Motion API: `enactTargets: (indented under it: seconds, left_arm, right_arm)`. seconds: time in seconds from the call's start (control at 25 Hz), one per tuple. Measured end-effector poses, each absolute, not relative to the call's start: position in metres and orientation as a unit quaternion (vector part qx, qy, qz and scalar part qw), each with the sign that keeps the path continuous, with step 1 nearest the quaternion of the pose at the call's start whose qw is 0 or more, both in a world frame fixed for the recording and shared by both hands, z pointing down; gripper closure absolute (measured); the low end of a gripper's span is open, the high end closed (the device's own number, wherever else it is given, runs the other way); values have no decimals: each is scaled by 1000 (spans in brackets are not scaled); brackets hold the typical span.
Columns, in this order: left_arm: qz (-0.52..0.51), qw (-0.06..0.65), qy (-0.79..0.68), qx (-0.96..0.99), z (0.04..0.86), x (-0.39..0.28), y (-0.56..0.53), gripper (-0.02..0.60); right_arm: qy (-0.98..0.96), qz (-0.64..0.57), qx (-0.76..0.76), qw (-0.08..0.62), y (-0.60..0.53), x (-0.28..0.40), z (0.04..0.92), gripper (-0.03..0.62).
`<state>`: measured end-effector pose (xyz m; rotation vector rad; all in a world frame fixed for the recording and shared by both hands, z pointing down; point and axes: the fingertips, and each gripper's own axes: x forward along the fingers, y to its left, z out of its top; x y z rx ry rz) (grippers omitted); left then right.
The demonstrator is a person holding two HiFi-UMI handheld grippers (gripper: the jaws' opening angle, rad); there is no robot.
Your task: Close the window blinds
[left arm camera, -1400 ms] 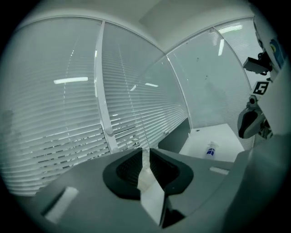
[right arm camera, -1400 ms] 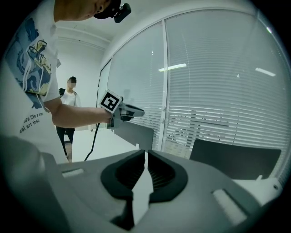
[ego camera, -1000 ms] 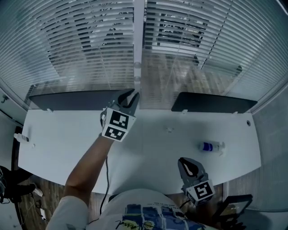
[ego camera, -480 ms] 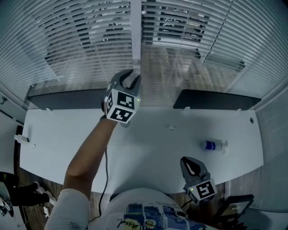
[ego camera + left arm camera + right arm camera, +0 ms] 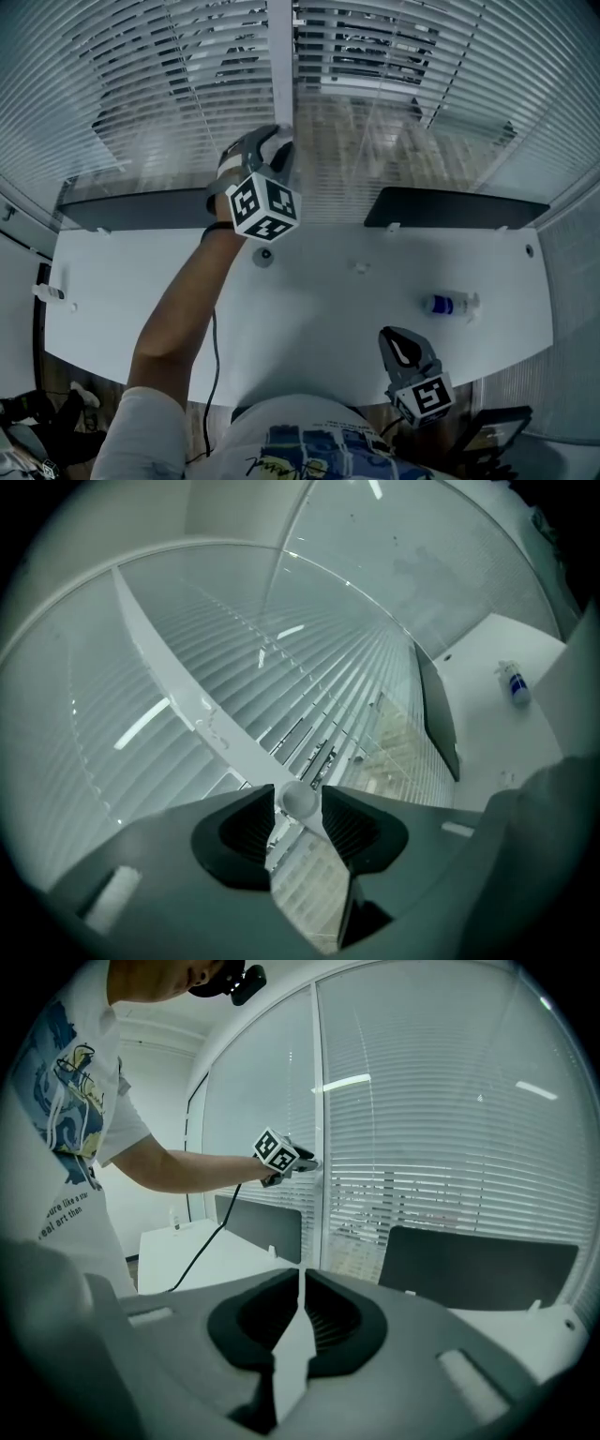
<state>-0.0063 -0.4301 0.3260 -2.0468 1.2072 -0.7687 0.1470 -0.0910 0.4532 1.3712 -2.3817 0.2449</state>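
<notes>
The window blinds [image 5: 169,94] hang behind the desk, their slats standing partly open in the lower middle, so the outside shows through. My left gripper [image 5: 273,142] is raised at the white post [image 5: 280,56] between the two panes. In the left gripper view, the small round end of a pale rod [image 5: 301,799] sits between the pads [image 5: 246,829]. The jaws have just been opening and no longer press on it. My right gripper [image 5: 401,349] stays low by the desk's near edge, shut, with nothing in it [image 5: 300,1321].
A white desk [image 5: 309,309] runs under the window. Two dark panels [image 5: 141,208] [image 5: 455,208] stand along its back edge. A small bottle [image 5: 450,305] lies at the right. A small round fitting [image 5: 265,255] sits below my left gripper.
My left gripper has risen toward the post and rolled, so its marker cube faces differently. Its jaws stand wider apart. The right gripper has stayed put.
</notes>
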Motion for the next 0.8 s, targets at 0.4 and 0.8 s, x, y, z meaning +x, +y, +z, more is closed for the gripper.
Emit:
enactTargets:
  seconds: [0.4,0.8]
  left_arm:
    - [-345,360,448,-742,333,-2,-444,431]
    - [-335,348,463,-743,330,-3,-447,454]
  right_arm:
    - [-846,94,491,184,-93,148,455,582]
    - [-847,99,488,186,-94,145,455,582]
